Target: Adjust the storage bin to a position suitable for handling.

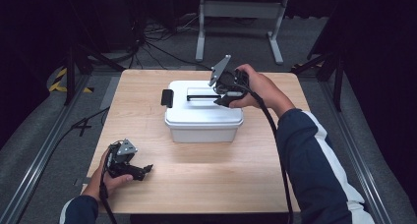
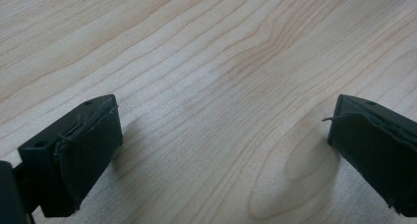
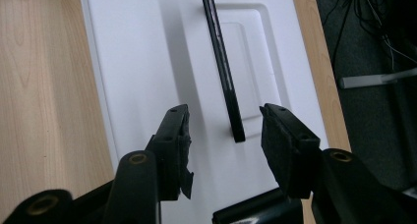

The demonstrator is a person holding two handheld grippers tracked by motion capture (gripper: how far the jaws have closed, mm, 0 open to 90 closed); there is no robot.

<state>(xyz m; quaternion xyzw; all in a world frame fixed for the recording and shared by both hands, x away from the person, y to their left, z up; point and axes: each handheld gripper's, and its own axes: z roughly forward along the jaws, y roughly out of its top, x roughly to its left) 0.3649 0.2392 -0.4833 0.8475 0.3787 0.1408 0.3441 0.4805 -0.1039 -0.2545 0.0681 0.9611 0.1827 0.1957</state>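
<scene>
A white lidded plastic box [image 1: 204,118] stands at the middle of the wooden table [image 1: 196,184]. A thin black handle [image 1: 202,97] lies flat in a recess on its lid, and a black latch [image 1: 167,98] sticks out at the box's left end. My right gripper [image 1: 220,99] hovers over the right end of the lid. In the right gripper view its jaws [image 3: 224,113] stand apart on either side of the handle's end [image 3: 223,71], pads clear of it. My left gripper [image 1: 143,171] rests low near the table's front left, open [image 2: 226,116] over bare wood.
The table's far edge lies just behind the box. Beyond it are a grey floor with cables and a white metal stand [image 1: 241,17]. Dark frame legs stand at both sides of the table. Bare wood spreads in front of the box.
</scene>
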